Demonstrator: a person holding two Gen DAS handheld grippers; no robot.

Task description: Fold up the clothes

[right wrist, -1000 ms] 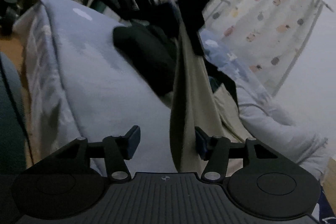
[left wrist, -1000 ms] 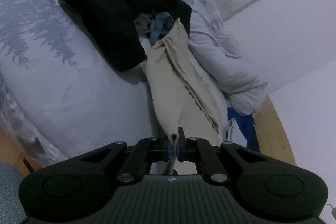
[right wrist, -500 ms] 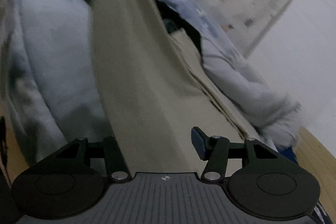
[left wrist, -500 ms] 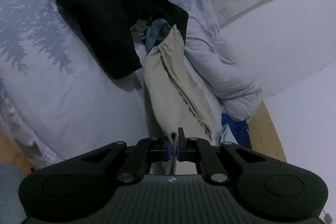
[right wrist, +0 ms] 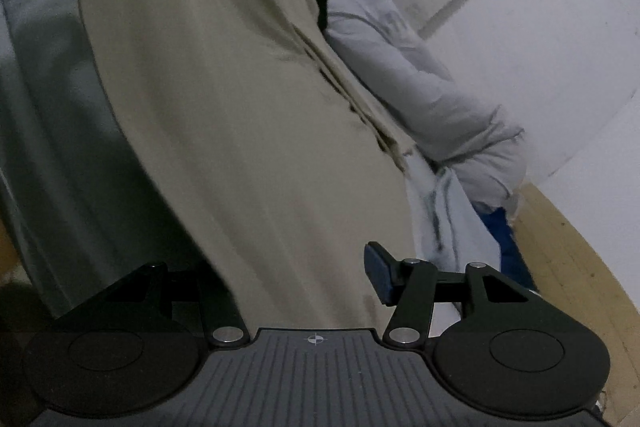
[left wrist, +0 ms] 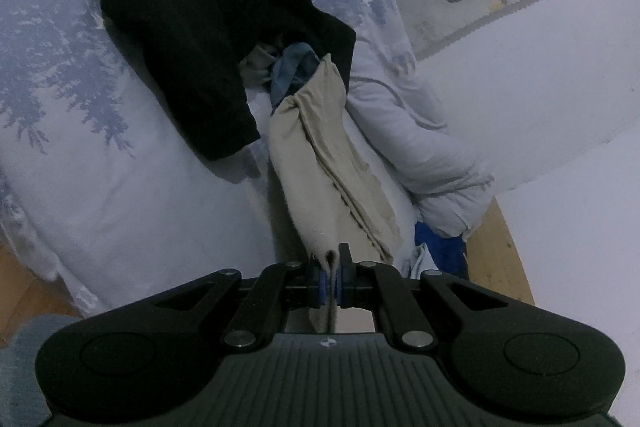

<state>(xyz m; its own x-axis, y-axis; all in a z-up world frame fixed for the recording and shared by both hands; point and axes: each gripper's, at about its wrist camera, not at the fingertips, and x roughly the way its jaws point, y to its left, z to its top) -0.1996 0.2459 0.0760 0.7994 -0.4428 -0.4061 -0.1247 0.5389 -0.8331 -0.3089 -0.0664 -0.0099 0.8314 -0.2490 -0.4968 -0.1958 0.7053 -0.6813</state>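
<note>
Our left gripper (left wrist: 329, 281) pinches the trousers' (left wrist: 320, 147) near end, and the cloth runs lengthwise away from it up the bed (left wrist: 120, 167). Our right gripper (right wrist: 288, 279) stands spread (one finger hidden) with the trousers directly ahead, cloth between its jaws, unpinched.

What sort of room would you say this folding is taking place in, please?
Most likely a bedroom: clothes lie on a bed with a pale blue tree-print sheet, a rumpled light blue quilt runs along a white wall, and a wooden floor shows below.
</note>
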